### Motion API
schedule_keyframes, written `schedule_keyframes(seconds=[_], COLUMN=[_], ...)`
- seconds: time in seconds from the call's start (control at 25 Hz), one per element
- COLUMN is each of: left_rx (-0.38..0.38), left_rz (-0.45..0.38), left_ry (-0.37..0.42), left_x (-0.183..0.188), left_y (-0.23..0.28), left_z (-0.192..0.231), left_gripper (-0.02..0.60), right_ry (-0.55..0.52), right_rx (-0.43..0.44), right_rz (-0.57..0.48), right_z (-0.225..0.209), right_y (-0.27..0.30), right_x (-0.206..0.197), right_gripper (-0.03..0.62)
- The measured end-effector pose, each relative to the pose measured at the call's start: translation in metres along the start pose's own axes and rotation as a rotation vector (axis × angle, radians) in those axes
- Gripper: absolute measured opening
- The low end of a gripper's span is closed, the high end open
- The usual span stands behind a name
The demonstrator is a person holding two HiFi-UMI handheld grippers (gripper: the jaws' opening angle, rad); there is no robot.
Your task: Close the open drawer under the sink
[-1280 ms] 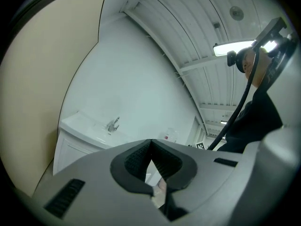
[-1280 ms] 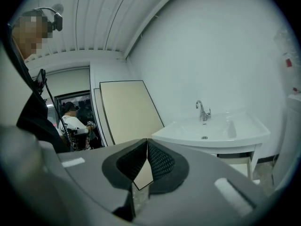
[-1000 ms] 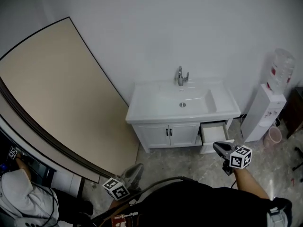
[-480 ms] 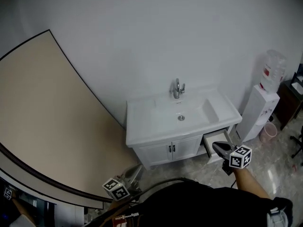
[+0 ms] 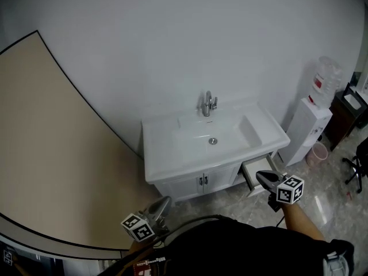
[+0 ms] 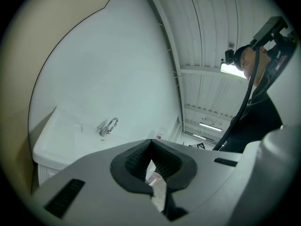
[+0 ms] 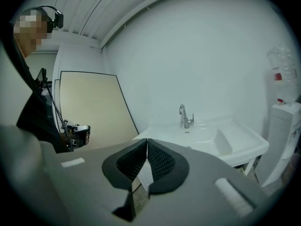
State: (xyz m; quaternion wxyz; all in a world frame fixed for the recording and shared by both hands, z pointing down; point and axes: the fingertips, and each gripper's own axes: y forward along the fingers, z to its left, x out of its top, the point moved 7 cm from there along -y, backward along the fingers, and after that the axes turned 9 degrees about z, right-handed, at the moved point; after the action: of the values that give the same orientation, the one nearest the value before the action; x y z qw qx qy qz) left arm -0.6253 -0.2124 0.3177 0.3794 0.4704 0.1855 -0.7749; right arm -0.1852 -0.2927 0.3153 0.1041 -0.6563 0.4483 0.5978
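In the head view a white sink cabinet [image 5: 195, 180] stands against the wall, with a chrome tap [image 5: 207, 103] above its basin. A white drawer [image 5: 250, 170] under the basin's right end is pulled out. My right gripper [image 5: 261, 176] is shut and empty, and its tip lies over that drawer's front edge in this view; touch cannot be told. My left gripper [image 5: 163, 203] is lower left, in front of the cabinet doors, shut and empty. The left gripper view has its jaws [image 6: 150, 143] meeting, with the basin [image 6: 66, 136] beyond. The right gripper view has its jaws [image 7: 147, 141] meeting and hiding the drawer.
A large beige board [image 5: 52, 154] leans on the wall at the left. Right of the cabinet stand a white water dispenser [image 5: 307, 128] with a bottle [image 5: 325, 79], a pink bin [image 5: 316, 152] and a dark cabinet [image 5: 345, 114]. The floor [image 5: 313, 197] is marbled tile.
The cabinet has drifted left and grown larger in the head view. My right gripper's tip now overlaps the open drawer. The person at lower left has gone out of view.
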Motion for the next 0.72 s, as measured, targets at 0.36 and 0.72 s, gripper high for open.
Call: schedule_keyframes(seconds=[0.36, 0.72], left_rx=[0.104, 0.216], left_rz=[-0.04, -0.109], left_ry=[0.001, 0.01], left_x=[0.025, 0.049], left_y=[0.062, 0.145], left_z=[0.015, 0.008], left_gripper=[0.0, 0.0], right_ry=[-0.036, -0.127], right_rx=[0.113, 0.228], right_rz=[0.002, -0.015], right_z=[-0.085, -0.183], right_y=[0.051, 0.083], right_x=[0.043, 0.108], right_gripper=[0.003, 0.003])
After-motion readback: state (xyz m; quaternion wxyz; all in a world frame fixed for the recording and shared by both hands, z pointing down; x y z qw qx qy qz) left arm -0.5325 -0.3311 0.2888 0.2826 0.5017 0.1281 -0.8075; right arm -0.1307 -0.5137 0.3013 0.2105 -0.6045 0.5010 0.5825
